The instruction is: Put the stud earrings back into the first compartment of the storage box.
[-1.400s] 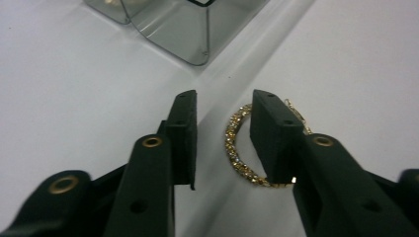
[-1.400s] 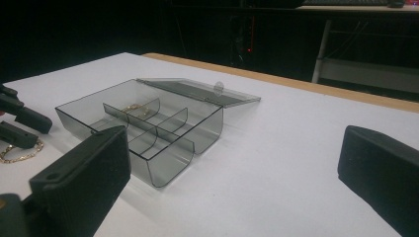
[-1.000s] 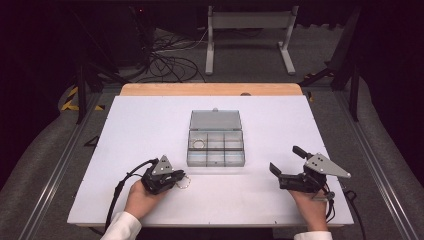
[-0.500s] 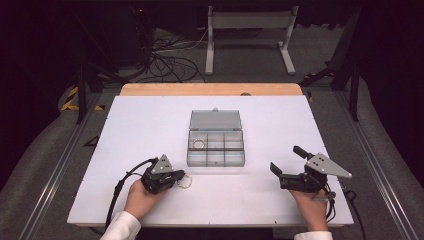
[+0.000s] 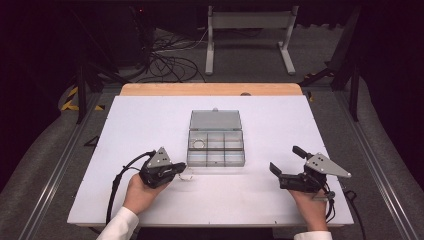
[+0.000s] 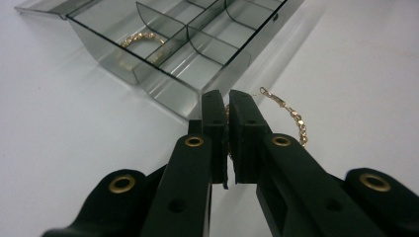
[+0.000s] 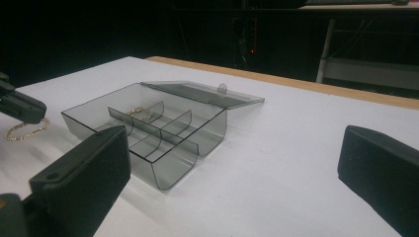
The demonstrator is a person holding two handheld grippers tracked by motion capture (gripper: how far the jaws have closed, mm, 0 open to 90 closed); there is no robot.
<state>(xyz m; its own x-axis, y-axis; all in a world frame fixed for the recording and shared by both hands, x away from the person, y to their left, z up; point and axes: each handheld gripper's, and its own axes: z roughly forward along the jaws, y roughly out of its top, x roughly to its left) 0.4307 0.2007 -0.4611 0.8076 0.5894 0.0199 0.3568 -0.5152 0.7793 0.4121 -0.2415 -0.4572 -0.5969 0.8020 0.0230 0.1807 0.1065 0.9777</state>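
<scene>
White table (image 5: 150,115), left claw (image 6: 227,123) pinching gold hoop (image 6: 294,116); right claw (image 5: 287,162) agape

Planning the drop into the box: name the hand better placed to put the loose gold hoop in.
Left. The left gripper is shut on the gold hoop beside the box; the right gripper is open, empty, farther off.

You are seated at a lab-style recording station: a white table (image 5: 150,125) edged by aluminium rails (image 5: 55,170), dark curtained surroundings, loose cables (image 5: 170,62) on the floor at 11 o'clock, a metal stand (image 5: 247,30) at 12 o'clock.
</scene>
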